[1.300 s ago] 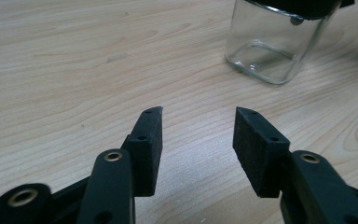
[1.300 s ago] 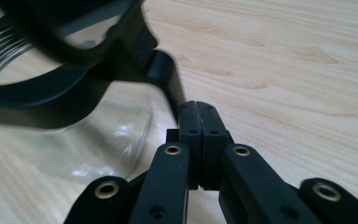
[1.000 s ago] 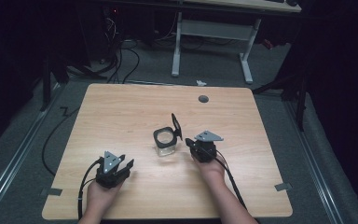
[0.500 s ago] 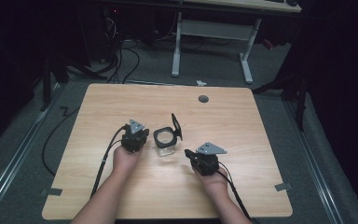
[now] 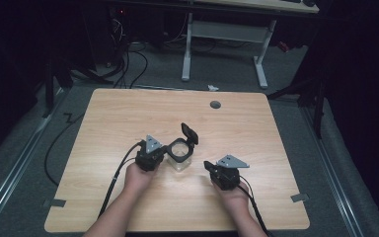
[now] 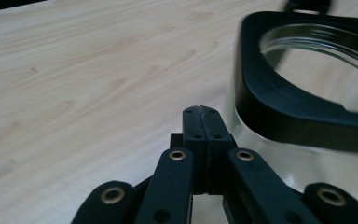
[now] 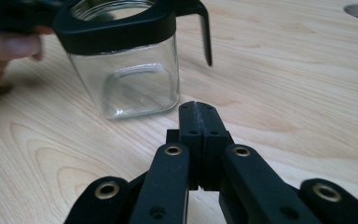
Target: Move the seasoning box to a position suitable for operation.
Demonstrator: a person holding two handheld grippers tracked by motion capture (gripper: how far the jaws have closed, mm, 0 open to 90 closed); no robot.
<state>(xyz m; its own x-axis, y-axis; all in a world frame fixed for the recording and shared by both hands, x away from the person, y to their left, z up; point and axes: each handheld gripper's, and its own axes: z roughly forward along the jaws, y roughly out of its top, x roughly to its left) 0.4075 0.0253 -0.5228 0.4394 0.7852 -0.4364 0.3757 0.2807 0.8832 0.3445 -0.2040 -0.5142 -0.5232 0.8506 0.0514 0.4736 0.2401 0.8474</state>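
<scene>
A clear square glass jar (image 5: 180, 159) with a black collar and its hinged black lid (image 5: 190, 133) flipped up stands mid-table. My left gripper (image 5: 159, 155) is right beside the jar's left side, jaws pressed together with nothing between them. In the left gripper view its tips (image 6: 200, 111) sit just left of the jar's black collar (image 6: 289, 107). My right gripper (image 5: 210, 167) rests lower right of the jar, a short gap away, jaws also shut and empty. In the right gripper view the jar (image 7: 130, 70) stands ahead and left of its tips (image 7: 199, 106).
The wooden table (image 5: 103, 123) has a round cable hole (image 5: 215, 104) at the back right. Black cables (image 5: 121, 173) trail from each gripper toward the front edge. Tape marks (image 5: 54, 203) sit near the front corners. A white desk frame (image 5: 222, 34) stands on the floor beyond.
My left gripper has travelled from the front left of the table up to the jar's left side. My right gripper has drawn back from the jar toward the front right.
</scene>
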